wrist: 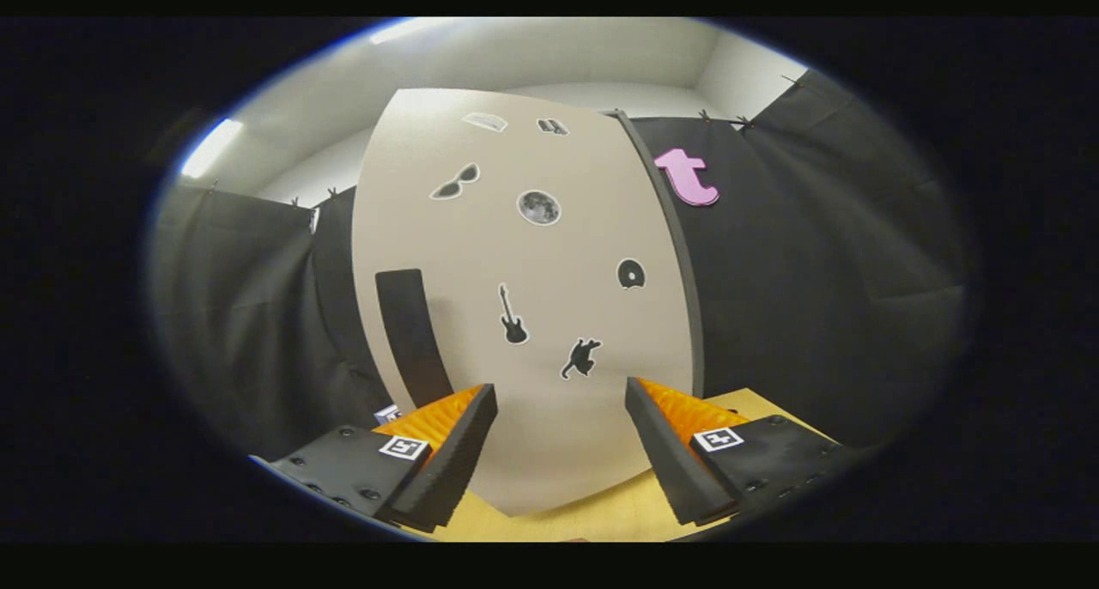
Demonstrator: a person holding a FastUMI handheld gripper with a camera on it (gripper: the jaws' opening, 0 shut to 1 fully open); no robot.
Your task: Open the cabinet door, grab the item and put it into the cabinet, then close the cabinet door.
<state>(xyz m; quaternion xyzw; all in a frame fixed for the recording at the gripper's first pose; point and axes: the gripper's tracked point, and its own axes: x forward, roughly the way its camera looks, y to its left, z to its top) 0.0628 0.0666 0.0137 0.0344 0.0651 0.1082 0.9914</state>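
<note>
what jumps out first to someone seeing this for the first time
A tall beige cabinet door stands straight ahead of the tool, dotted with small stickers such as a guitar, a moon and sunglasses. A dark vertical handle sits near the door's left edge, just beyond the left finger. The tool's orange-and-black fingers are spread open over a yellow surface, holding nothing.
</note>
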